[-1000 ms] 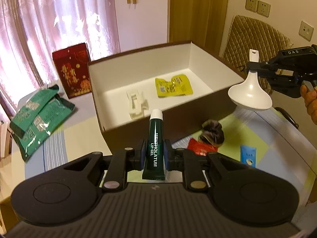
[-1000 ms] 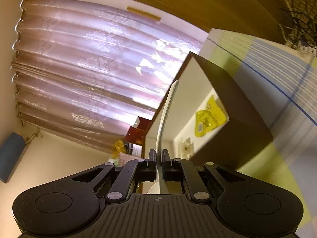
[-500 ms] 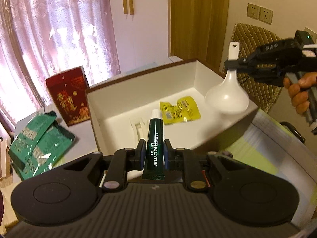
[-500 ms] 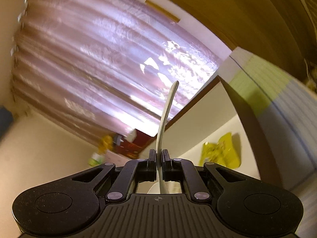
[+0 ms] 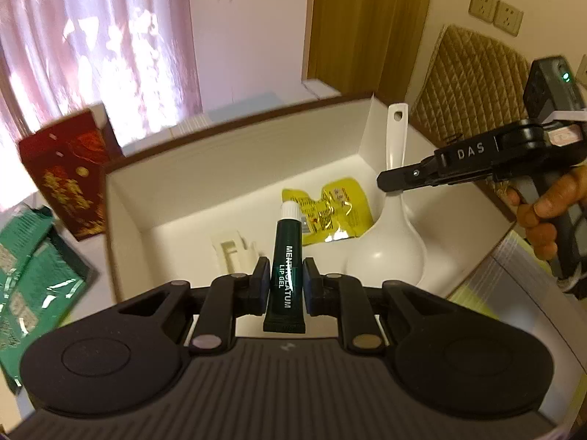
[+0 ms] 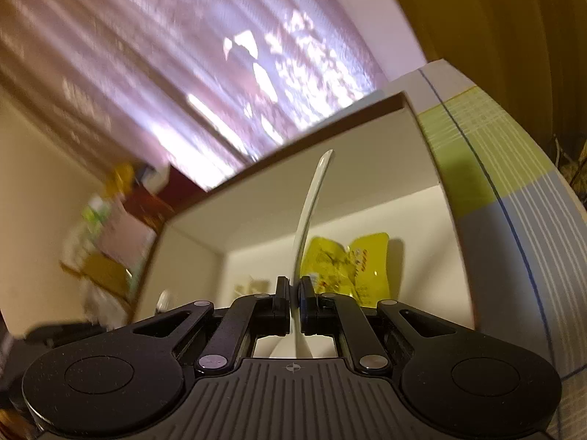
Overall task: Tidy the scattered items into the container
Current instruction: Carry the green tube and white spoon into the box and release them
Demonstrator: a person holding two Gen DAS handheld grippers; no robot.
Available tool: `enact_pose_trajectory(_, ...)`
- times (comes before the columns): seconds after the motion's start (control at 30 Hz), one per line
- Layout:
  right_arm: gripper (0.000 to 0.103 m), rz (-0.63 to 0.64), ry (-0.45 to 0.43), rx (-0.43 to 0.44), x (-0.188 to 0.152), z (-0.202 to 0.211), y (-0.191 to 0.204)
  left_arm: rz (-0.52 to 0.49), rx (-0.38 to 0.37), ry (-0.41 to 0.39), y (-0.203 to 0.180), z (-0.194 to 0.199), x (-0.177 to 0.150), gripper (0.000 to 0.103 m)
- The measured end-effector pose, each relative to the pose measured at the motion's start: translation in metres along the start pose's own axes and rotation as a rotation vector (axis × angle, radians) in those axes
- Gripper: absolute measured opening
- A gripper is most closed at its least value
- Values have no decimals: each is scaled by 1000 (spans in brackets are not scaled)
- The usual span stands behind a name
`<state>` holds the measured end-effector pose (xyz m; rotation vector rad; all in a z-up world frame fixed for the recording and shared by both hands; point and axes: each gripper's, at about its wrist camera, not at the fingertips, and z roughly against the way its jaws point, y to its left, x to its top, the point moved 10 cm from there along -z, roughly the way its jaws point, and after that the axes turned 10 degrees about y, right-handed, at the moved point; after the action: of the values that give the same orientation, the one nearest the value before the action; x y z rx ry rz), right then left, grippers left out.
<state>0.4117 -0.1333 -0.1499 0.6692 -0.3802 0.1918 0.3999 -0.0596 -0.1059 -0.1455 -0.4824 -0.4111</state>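
The left gripper (image 5: 285, 286) is clamped on a dark green lip gel tube (image 5: 285, 275), which stands upright between the two jaws with its white cap pointing up and away, over the near edge of the open box (image 5: 234, 168). The right gripper (image 6: 292, 306) is closed tight on the thin handle of a white ladle (image 5: 389, 242); the handle runs up between the jaws, and the bowl hangs low inside the right part of the box, whether touching the floor I cannot tell. A hand (image 5: 550, 212) holds that gripper at the right. On the box floor lie a yellow sachet (image 5: 330, 209), just left of the ladle, and a small white plastic piece (image 5: 234, 253). Left of the box stand a red carton (image 5: 62, 179) and green packets (image 5: 25, 275).
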Motion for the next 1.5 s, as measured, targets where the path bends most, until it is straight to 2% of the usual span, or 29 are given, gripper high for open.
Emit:
enact_pose_trajectory(0.2, 8, 52, 100, -63, -9, -23, -1, 19, -35, 74, -3, -33, 3, 15)
enact_pose_trajectory(0.37, 8, 72, 156, -33, -10, -31, 1, 38, -36, 109, -1, -45, -2, 15)
enact_pose_trajectory(0.43, 10, 78, 178, -50, -10, -33, -1, 41, -33, 115, 0, -46, -4, 15)
enact_pose_trajectory(0.47, 20, 79, 191, -47, -10, -34, -1, 43, -31, 116, 0, -47, -4, 15)
enact_pose_trajectory(0.5, 67, 74, 207, -49, -11, -34, -2, 44, -29, 118, 1, -47, -4, 15)
enact_pose_trajectory(0.53, 95, 65, 216, -61, -11, -32, -4, 46, -28, 121, 2, -48, -5, 15)
enact_pose_trajectory(0.63, 95, 97, 230, -40, -12, -29, 7, 46, -25, 127, 4, -48, -7, 15)
enact_pose_trajectory(0.77, 95, 42, 283, -44, -15, -27, 5, 48, -22, 143, 6, -48, -11, 15)
enact_pose_trajectory(0.97, 95, 17, 271, -43, -12, -17, 7, 50, -25, 168, 4, -51, -15, 15)
enact_pose_trajectory(1.0, 95, 18, 272, -45, -12, -16, 7, 53, -22, 171, 4, -52, -16, 16)
enact_pose_trajectory(1.07, 95, 28, 274, -55, -14, -15, 9, 58, -13, 174, 5, -52, -16, 26)
enact_pose_trajectory(1.17, 95, 40, 276, -63, -20, -15, 12, 56, 0, 175, 5, -50, -17, 26)
enact_pose_trajectory(1.3, 95, 64, 289, -78, -27, -14, 14, 63, 25, 177, 8, -45, -22, 37)
enact_pose_trajectory(1.5, 95, 109, 307, -115, -37, -11, 18, 73, 49, 176, 11, -34, -27, 43)
